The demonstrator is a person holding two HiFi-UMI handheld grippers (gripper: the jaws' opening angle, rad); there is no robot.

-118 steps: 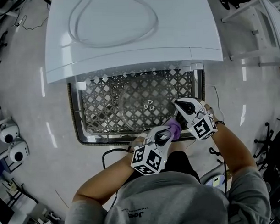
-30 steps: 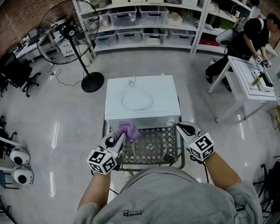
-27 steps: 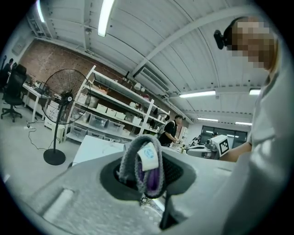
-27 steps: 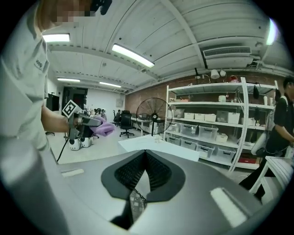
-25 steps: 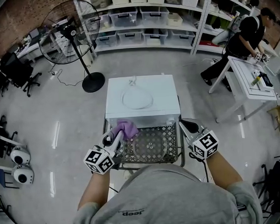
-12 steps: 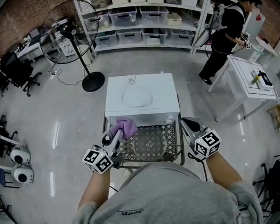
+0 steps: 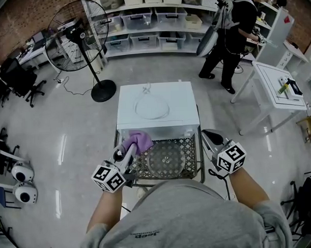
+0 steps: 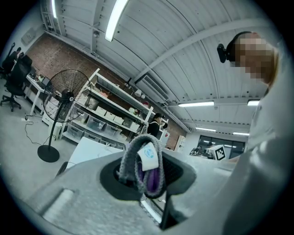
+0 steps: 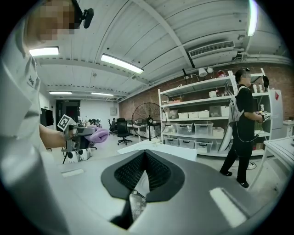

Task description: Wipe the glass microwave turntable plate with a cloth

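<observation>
Head view: the glass plate [image 7: 166,158] lies in the middle of a lattice rack [image 7: 189,145] in front of a white box [image 7: 158,116]. Being clear, the plate shows only as a faint ring over the lattice. The rack's front edge is cut off by the wearer's shoulders. The left tool [image 7: 130,151] is at the rack's back left corner, its jaws clamped on a purple cloth [image 7: 139,142]. Whether the cloth touches the rack cannot be told. The right tool [image 7: 209,136] is just outside the rack's right edge. Half a second ago both tools and the cloth sat in the same places. Meanwhile the person in black [image 7: 228,22] has walked left from the white table towards the shelves [image 7: 157,14]. A floor fan [image 7: 73,32] stands to the back left.

Left gripper view: the left tool [image 8: 144,173] is closed on the cloth [image 8: 138,165], whose white label [image 8: 148,158] faces the camera. The tool's body hides the plate entirely. The fan [image 8: 62,96] and the person in black [image 8: 154,126] show beyond.

Right gripper view: the jaws of the right tool [image 9: 146,158] meet at the tips with nothing between them. Only a sliver of lattice [image 9: 134,205] shows through the slit below, and the plate cannot be made out there. The left tool [image 9: 81,132] with the cloth [image 9: 98,134] appears at the left, and the person in black [image 9: 241,124] at the right.
</observation>
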